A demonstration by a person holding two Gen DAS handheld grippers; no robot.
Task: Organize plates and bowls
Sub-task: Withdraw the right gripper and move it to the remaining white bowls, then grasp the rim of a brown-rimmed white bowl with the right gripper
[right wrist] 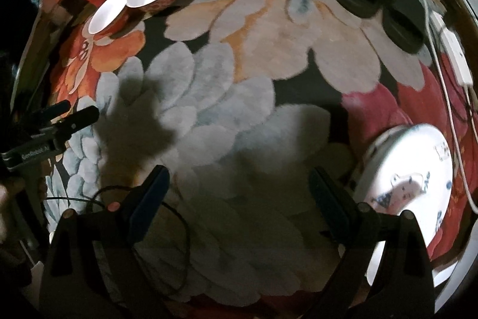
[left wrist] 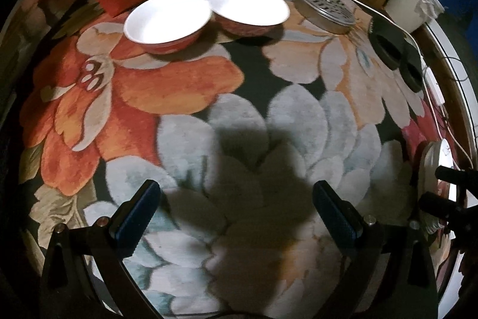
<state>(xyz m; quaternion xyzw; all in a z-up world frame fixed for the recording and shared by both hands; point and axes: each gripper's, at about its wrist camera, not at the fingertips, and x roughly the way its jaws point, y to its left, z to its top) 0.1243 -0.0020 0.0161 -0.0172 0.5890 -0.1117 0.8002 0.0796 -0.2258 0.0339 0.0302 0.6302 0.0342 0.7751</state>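
Bowls, two white-lined red-sided ones [left wrist: 168, 21] [left wrist: 248, 6], touch rims at upper centre; left gripper [left wrist: 236, 211] and right gripper [right wrist: 239, 193] both gape wide, empty.

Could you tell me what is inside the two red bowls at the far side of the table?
Both bowls, the left one and the right one, show plain white interiors with nothing visible in them. Glare washes out the bottoms, so something small and pale could be missed.

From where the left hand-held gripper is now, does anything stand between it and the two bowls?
Nothing visible does. The left hand-held gripper is open and empty, and only bare floral cloth lies between it and the two bowls, which touch rim to rim. The metal lid sits to their right.
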